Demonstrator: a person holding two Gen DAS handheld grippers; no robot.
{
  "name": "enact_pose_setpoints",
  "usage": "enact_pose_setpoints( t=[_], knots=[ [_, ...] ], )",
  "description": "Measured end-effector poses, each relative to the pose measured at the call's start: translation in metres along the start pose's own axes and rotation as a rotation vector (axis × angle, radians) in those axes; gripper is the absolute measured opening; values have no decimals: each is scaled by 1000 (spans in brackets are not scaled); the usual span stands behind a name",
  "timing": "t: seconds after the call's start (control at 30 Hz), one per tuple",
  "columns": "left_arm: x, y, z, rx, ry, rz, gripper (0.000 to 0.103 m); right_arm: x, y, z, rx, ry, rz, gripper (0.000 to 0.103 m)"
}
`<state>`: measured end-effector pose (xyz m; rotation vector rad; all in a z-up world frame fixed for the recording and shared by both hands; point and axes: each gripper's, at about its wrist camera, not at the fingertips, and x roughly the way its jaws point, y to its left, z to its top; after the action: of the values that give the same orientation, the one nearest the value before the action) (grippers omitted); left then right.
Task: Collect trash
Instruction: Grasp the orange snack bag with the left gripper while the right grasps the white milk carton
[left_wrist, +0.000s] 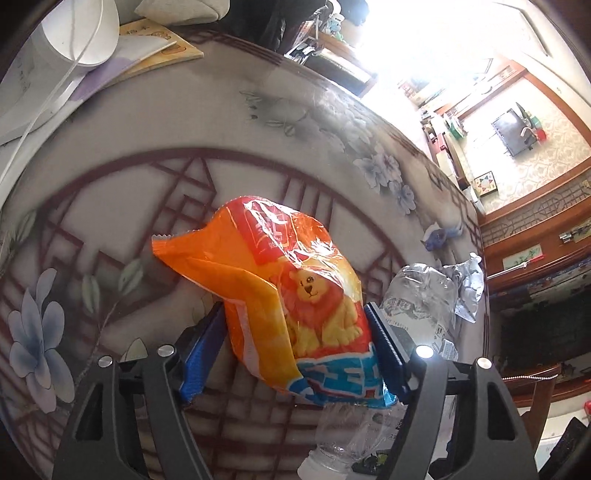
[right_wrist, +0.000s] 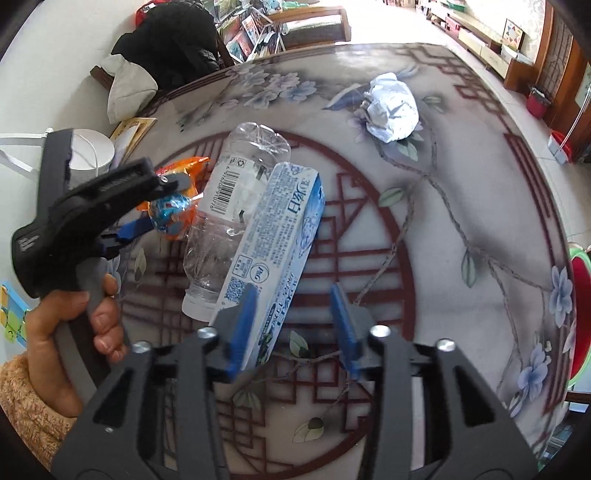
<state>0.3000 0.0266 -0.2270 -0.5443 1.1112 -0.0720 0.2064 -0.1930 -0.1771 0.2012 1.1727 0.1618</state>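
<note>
In the left wrist view, an orange snack bag (left_wrist: 280, 288) with a lion picture fills my left gripper (left_wrist: 295, 306). Both blue pads press its sides, and its far end is raised off the flowered table (left_wrist: 147, 122). A crushed clear bottle (left_wrist: 413, 295) runs under the right finger. In the right wrist view, a blue-white toothpaste box (right_wrist: 280, 229) leans on that bottle (right_wrist: 225, 206). The box's near end rests against the left pad of my right gripper (right_wrist: 293, 291), whose right pad stands apart from it. My left gripper (right_wrist: 162, 203) holds the bag (right_wrist: 173, 218) left of the bottle.
A crumpled white paper ball (right_wrist: 391, 107) lies at the far side of the table, also seen at the right table edge as a paper ball (left_wrist: 469, 284). A white round container (right_wrist: 92, 151) and books (left_wrist: 155, 48) sit at the far left. A hand (right_wrist: 74, 332) grips the left tool.
</note>
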Motion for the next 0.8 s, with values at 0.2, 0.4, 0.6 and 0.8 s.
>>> enact_pose_setpoints(
  t=[0.2, 0.4, 0.6, 0.8],
  knots=[
    [-11, 2, -8, 48, -29, 9, 60, 0, 12, 7, -27, -13, 0, 63],
    [-30, 21, -29, 32, -20, 23, 61, 26, 26, 15, -42, 23, -21, 70],
    [-40, 33, -53, 56, 5, 48, 65, 47, 19, 6, -1, 106, -33, 46],
    [-41, 30, -53, 97, -2, 46, 67, 44, 15, 2, -41, 110, -79, 36]
  ],
)
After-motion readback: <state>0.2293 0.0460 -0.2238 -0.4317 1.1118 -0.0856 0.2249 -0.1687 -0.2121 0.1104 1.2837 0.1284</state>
